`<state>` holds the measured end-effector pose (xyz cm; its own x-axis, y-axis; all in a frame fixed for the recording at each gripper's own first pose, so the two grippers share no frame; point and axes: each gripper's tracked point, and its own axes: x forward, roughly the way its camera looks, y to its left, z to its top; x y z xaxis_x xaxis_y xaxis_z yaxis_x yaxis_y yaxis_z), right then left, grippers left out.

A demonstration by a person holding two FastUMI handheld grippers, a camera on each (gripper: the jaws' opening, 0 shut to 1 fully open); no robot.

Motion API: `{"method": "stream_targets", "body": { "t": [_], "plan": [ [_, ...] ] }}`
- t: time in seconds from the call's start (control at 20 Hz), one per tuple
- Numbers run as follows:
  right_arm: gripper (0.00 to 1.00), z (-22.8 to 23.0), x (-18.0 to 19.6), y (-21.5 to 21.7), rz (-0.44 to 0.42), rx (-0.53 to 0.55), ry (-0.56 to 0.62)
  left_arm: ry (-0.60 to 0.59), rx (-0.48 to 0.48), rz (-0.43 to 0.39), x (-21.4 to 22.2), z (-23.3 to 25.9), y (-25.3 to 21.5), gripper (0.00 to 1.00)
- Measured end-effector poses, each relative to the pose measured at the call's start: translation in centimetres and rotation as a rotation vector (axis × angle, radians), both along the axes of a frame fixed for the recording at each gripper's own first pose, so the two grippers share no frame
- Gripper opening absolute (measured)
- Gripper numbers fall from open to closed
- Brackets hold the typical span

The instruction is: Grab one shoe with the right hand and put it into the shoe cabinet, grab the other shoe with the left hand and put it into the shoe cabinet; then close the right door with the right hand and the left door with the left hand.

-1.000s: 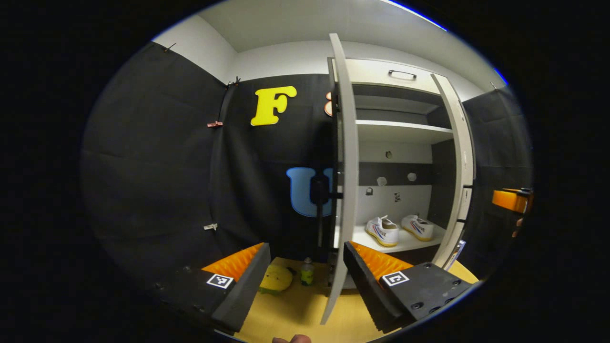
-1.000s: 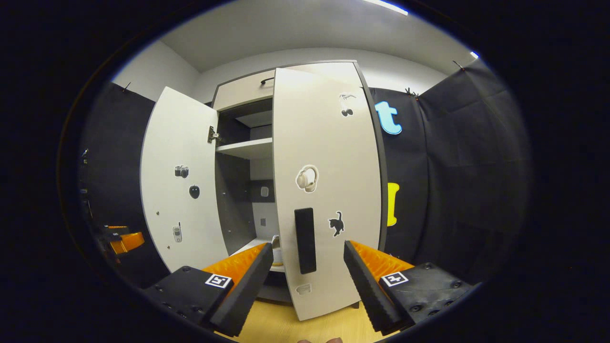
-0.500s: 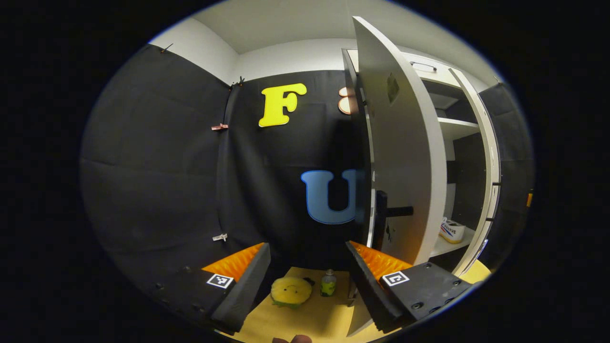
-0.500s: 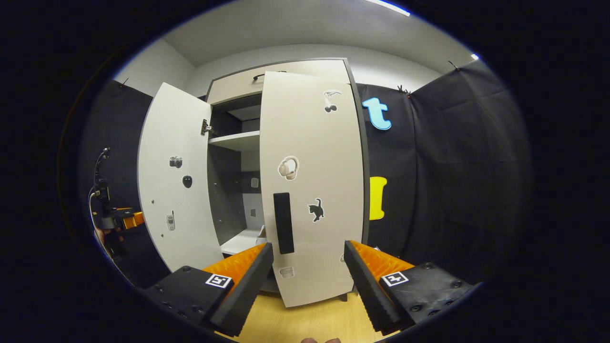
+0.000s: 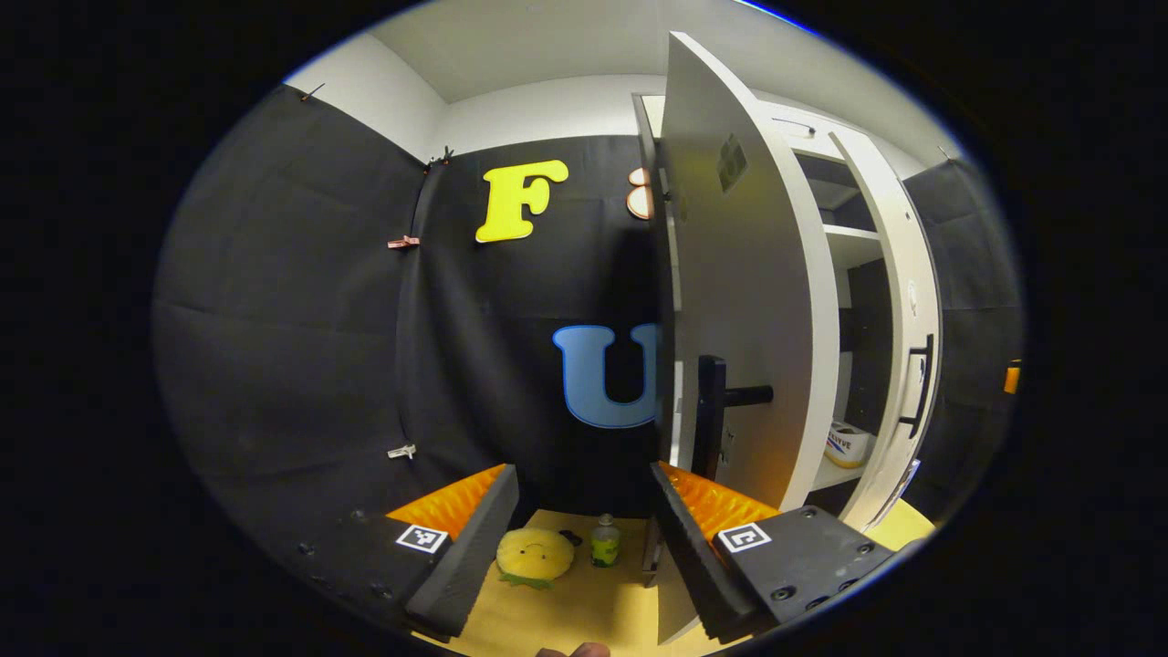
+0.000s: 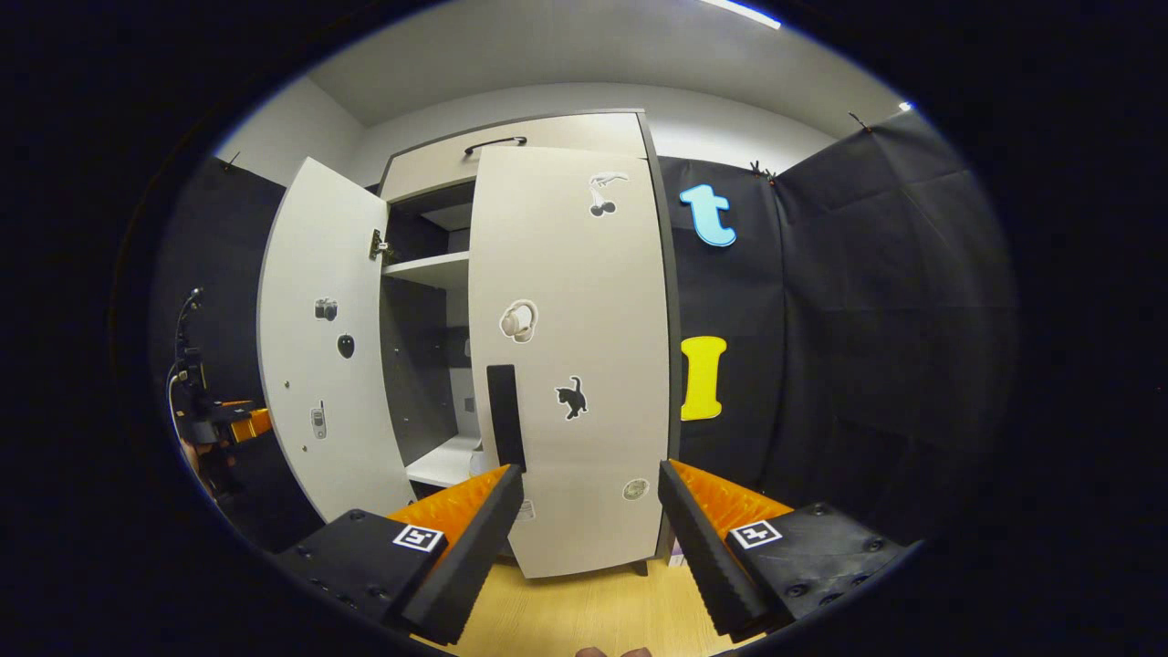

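The shoes look put away, so this is the door-closing part of the job.

In the left gripper view, the left tongs (image 5: 575, 547) are spread wide with nothing between them. They hang near the floor. Past them, a yellow smiley cushion (image 5: 534, 555) and a small bottle (image 5: 604, 540) sit on the yellow wooden floor (image 5: 584, 602). Further right stands the left door (image 5: 748, 301), flat, smooth and pale, about half open. Its dark bar handle (image 5: 710, 415) sticks out just above the right-hand finger of the tongs. Through the gap, one white shoe (image 5: 849, 444) with a stripe rests on the low shelf of the shoe cabinet (image 5: 858, 237). I cannot see the other shoe.

In the right gripper view, the same open door is on the left, with little stickers on its inside. To the right of it is the right door (image 6: 575, 356), tall and smooth, with a headphone sticker and a black cat sticker (image 6: 571, 399). It looks nearly shut, but a gap shows beside its long dark handle (image 6: 506, 417). The right tongs (image 6: 589, 538) are spread wide too, holding nothing, in front of the door's bottom.

Next, I think the right door needs a soft last push until it sits flat. Then the left tongs must swing the left door round. Both doors are hard and slippery, so a push on the flat face should work best.
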<state>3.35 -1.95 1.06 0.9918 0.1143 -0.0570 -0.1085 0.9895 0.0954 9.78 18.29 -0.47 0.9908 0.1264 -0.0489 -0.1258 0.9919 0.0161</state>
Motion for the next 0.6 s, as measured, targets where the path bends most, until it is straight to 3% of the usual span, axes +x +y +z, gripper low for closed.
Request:
{"method": "stream_targets", "body": {
  "t": [0.3,0.6],
  "plan": [
    [0.98,-0.1,0.1,-2.3,0.004,-0.005,0.001,0.002,-0.018,-0.053,0.3,0.2,-5.9,0.92],
    [0.98,0.1,0.1,-5.6,-0.02,0.007,-0.002,0.013,-0.032,-0.193,1.8,-0.1,-15.6,0.92]
  ]
}}
